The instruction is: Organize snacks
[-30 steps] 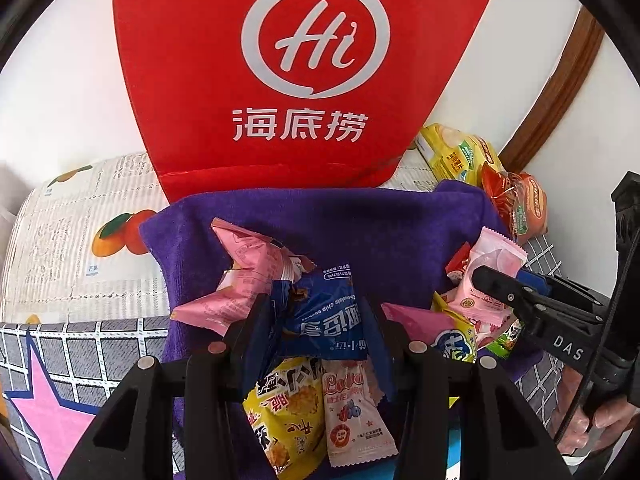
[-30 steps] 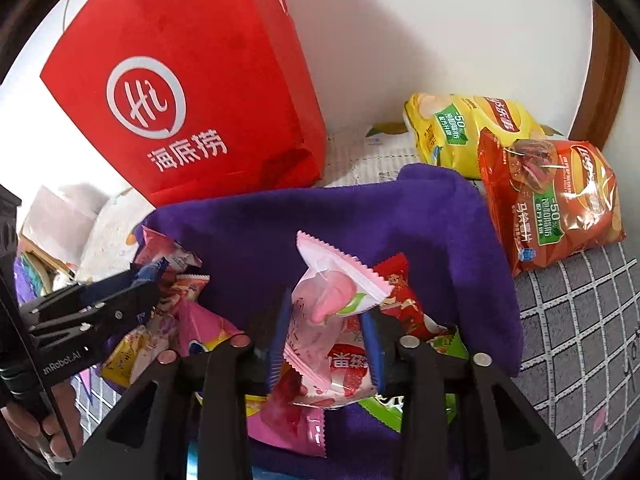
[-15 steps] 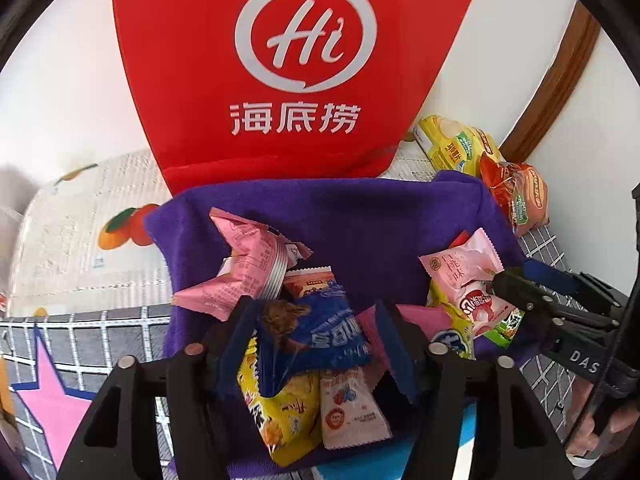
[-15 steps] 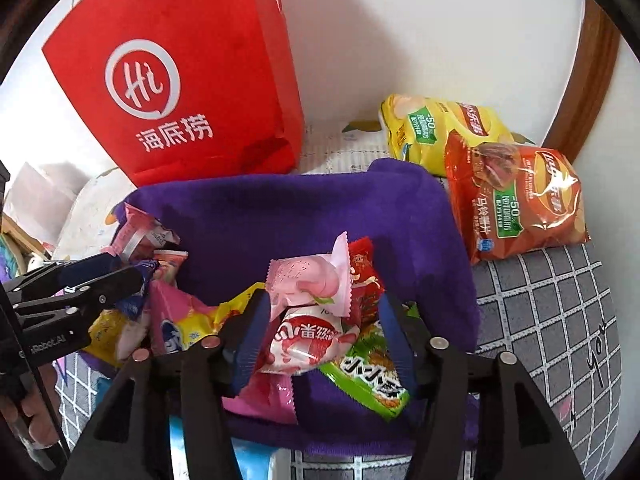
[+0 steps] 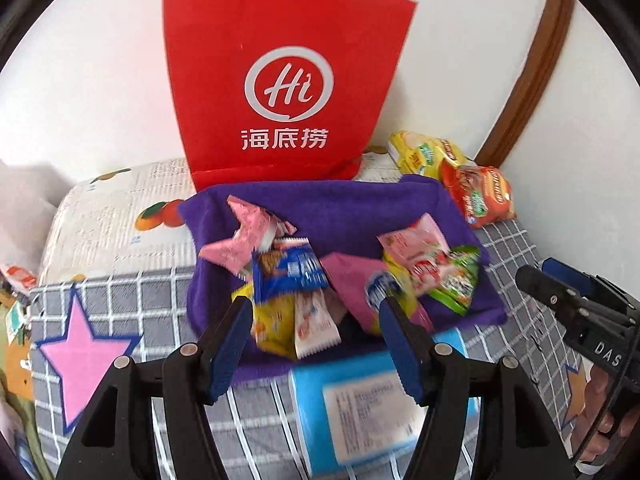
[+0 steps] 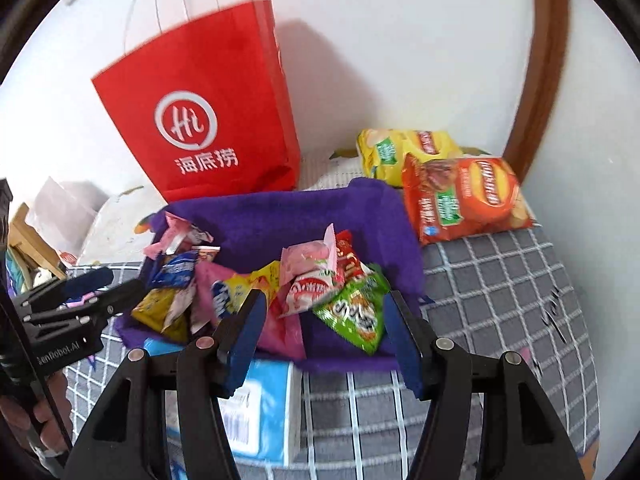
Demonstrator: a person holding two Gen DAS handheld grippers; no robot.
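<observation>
Several small snack packets lie on a purple cloth [image 5: 344, 208] [image 6: 280, 216]. On its left are a blue packet [image 5: 296, 272] [image 6: 176, 270] and a pink packet [image 5: 244, 236]. On its right are a pink-and-white packet [image 5: 416, 246] [image 6: 308, 270] and a green packet [image 6: 356, 308] [image 5: 456, 284]. My left gripper [image 5: 316, 316] is open and empty, just in front of the left pile. My right gripper [image 6: 324, 310] is open and empty, in front of the right pile.
A red paper bag [image 5: 280, 84] [image 6: 208, 120] stands behind the cloth against the wall. A yellow chip bag [image 6: 404, 150] and an orange chip bag [image 6: 464, 196] lie at the back right. A light blue tissue pack [image 5: 372, 396] [image 6: 256, 400] lies under the cloth's front edge on the grey checked cover.
My left gripper let go of the blue packet and my right gripper let go of the pink-and-white packet. Both opened and pulled back from the cloth; the packets now lie on the piles.
</observation>
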